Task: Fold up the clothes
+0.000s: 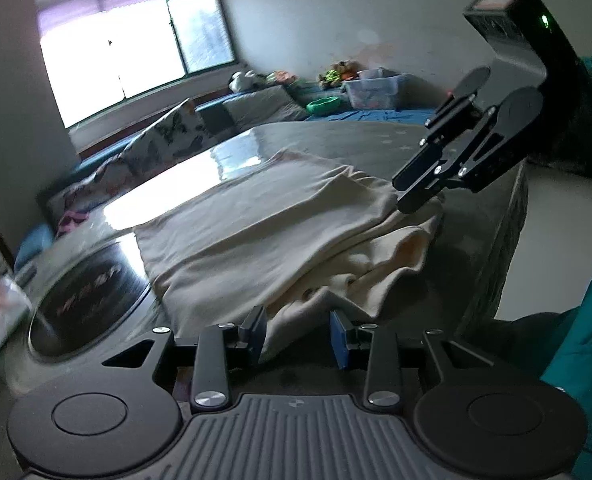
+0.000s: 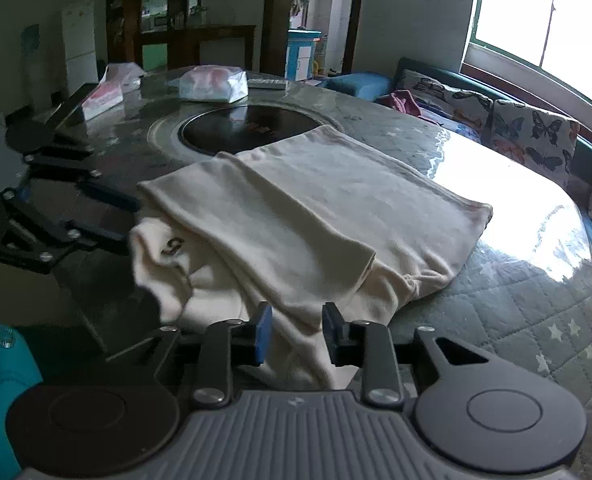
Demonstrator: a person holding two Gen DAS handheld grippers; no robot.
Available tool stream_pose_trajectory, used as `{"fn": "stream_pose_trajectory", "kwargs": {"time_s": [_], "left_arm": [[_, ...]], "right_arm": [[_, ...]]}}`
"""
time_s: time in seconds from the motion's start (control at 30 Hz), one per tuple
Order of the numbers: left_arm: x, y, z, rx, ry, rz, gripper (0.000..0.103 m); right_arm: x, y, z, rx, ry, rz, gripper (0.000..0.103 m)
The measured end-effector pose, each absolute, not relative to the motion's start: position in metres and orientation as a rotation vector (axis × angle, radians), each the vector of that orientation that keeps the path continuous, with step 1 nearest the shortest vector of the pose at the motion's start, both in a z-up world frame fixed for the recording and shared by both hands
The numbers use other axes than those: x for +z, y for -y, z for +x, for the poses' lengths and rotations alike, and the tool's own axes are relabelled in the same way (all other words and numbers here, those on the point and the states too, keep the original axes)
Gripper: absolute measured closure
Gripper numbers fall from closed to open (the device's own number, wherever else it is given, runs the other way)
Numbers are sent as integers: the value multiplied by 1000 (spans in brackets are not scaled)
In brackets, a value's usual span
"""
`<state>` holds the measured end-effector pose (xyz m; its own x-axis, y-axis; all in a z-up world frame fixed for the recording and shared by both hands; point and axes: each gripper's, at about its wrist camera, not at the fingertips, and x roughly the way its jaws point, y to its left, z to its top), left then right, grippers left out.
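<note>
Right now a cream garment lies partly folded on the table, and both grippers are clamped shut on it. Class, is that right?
Not quite. The cream garment lies partly folded on the table, but both wrist views show the left gripper and right gripper open at its near edge.

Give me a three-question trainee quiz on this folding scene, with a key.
1. True or false: the cream garment lies on the table with part of it hanging over the near edge.
2. Multiple choice: the dark round inset in the table lies (A) under the garment's far end, partly covered, (B) on the sofa, (C) on the floor.
3. Fill in: both the left tool and the right tool have their jaws ____, with cloth between the pads.

Key: 1 true; 2 A; 3 open. In neither wrist view do the pads look pressed onto the cloth.
</note>
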<state>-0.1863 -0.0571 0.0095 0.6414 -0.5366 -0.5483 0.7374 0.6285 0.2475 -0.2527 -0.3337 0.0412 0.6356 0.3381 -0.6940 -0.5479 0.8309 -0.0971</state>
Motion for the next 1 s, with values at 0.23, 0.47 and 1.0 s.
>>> {"fn": "stream_pose_trajectory", "kwargs": {"time_s": [0.23,0.47,1.0], "left_arm": [[5,65,-181,-804,-403,497,91],[30,61,-146,-798,-422,343,94],[37,54,-102,-797,-507,213,90]], "right_arm": [[46,333,-271,549,-704,-389,54],[44,325,-279,584,-647,-469,41],[26,315,-226,638,-676,-387,92]]}}
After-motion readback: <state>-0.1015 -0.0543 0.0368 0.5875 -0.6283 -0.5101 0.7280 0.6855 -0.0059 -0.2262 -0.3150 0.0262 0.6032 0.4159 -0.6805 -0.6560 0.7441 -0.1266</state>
